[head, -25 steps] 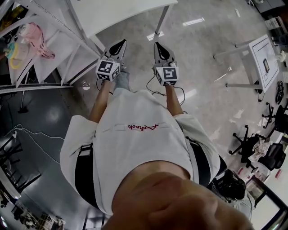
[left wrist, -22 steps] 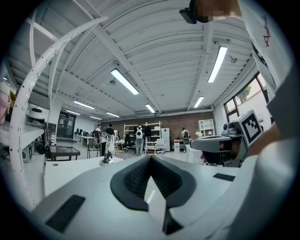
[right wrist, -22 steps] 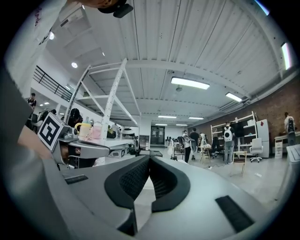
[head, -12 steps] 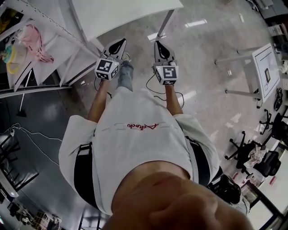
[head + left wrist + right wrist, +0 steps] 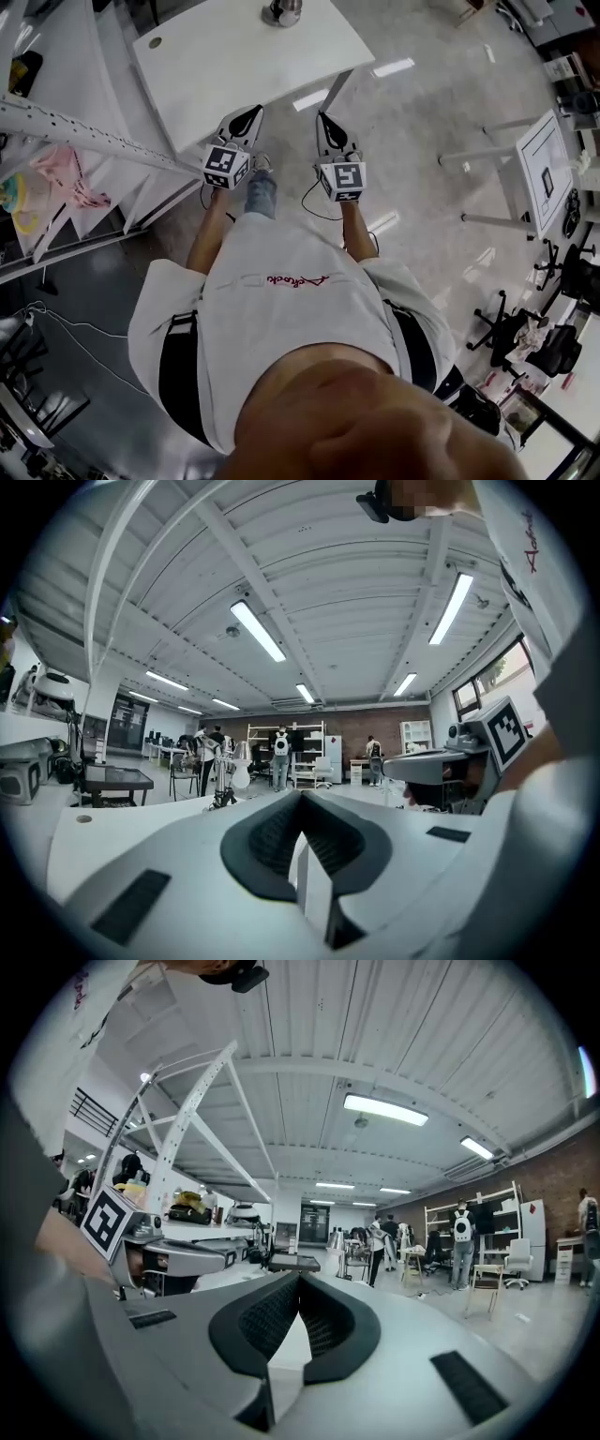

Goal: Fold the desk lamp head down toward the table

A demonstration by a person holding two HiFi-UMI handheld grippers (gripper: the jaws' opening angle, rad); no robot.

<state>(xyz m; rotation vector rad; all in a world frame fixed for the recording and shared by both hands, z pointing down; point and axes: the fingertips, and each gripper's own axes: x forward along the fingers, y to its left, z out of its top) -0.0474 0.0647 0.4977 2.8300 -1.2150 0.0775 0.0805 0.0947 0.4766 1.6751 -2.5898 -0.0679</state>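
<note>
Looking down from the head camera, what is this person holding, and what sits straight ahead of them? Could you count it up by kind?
Grey hand-held grippers: 2, the left gripper and the right gripper, both shut and empty
White rectangular table: 1
Desk lamp, only its shiny metal base showing from above: 1
Total: 4

White short-sleeved T-shirt (image 5: pixel 291 319) with red script across the chest, black straps (image 5: pixel 180 370) down the sides, blue jeans (image 5: pixel 261 192). The left gripper (image 5: pixel 254 112) and right gripper (image 5: pixel 322 118) are pale grey shells with black ribbed pads (image 5: pixel 264 844), each bearing a black-and-white marker cube (image 5: pixel 225 166); a thin black cable (image 5: pixel 314 202) hangs beneath
</note>
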